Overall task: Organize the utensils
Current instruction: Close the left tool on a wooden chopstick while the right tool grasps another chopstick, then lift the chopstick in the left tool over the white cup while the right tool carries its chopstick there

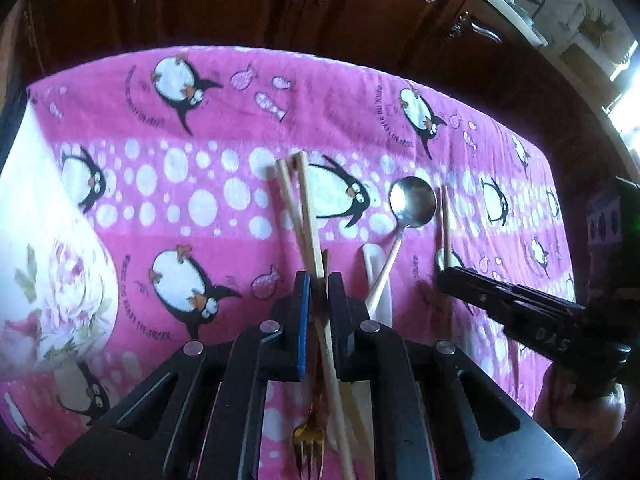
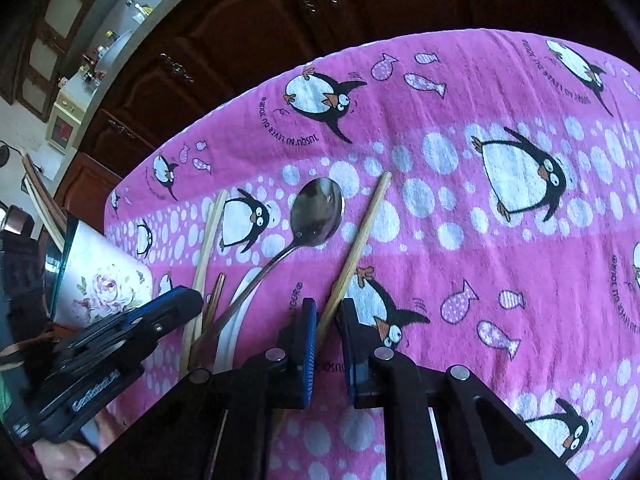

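Angling steeply down, left gripper (image 1: pixel 318 280) jaws clench two chopsticks (image 1: pixel 298 196), right gripper (image 2: pixel 328 308) one chopstick (image 2: pixel 362 232).

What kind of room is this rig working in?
Most likely a home kitchen. Dark wooden cabinet doors with ornate metal handles stand behind the table, a cluttered counter runs along the side, and the table wears a pink penguin-print cloth.

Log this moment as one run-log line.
left hand-held gripper: shut on chopsticks | right hand-held gripper: shut on single chopstick | spoon: on towel
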A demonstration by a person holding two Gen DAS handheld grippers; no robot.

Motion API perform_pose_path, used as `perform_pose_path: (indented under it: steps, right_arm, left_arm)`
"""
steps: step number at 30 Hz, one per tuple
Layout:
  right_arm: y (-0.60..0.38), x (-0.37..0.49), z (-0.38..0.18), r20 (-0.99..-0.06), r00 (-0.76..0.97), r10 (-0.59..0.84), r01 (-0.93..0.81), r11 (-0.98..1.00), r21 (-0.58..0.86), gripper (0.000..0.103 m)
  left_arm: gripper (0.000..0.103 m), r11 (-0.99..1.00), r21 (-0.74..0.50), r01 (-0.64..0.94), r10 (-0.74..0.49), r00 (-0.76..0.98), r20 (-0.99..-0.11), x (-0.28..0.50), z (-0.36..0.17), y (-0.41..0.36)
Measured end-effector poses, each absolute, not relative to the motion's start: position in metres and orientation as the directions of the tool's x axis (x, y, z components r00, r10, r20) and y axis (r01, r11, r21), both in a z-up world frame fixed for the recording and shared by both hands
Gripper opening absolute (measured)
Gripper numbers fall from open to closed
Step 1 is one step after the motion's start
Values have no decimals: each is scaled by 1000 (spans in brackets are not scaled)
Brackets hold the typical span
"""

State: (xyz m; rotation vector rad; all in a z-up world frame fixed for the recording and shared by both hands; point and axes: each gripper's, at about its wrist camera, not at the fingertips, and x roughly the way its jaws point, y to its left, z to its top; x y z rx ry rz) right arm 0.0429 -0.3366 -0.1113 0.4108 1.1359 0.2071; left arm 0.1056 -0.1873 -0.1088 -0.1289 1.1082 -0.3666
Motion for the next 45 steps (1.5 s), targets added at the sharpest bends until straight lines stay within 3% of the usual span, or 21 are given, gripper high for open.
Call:
perform_pose_path:
  steps: [13, 18, 22, 23, 30, 32, 34, 42, 45]
  right_arm:
    - [-343, -28, -105, -846, 314, 430, -7, 892, 451, 6]
    - [-335, -38, -108, -881, 289, 375, -26, 923, 384, 8]
    - [-331, -25, -104, -888, 305, 345, -30, 935, 353, 25]
    - [-330, -20, -103, -891, 309, 331, -30, 940, 339, 25]
    - [-323, 7, -109, -903, 319, 287, -37, 956, 291, 23]
    - [-320, 11, -111, -906, 333, 262, -57, 964, 258, 10]
    - [-317, 15, -111, -905, 334, 263, -67, 964, 256, 6]
    - [-326, -3, -52, -830, 441, 342, -106, 938, 330, 5]
    - [-322, -14, -18, -788, 492, 371, -153, 927, 342, 5]
  left_arm:
    - [6, 934, -276, 227, -347, 382, -857, 34, -99, -133]
    - [6, 944, -247, 219, -313, 357, -880, 20, -111, -127]
    - [21, 951, -238, 197, -298, 380, -876, 30, -110, -127]
    - [24, 955, -226, 194, -286, 388, -876, 34, -111, -130]
    - [25, 974, -110, 196, -186, 428, -884, 66, -121, -156]
    - [24, 976, -81, 204, -165, 437, -884, 71, -124, -161]
    - [5, 971, -74, 229, -171, 438, -882, 74, -122, -166]
    - [4, 923, -274, 271, -375, 465, -802, 55, -65, -129]
    - [4, 913, -288, 289, -401, 499, -768, 41, -38, -113]
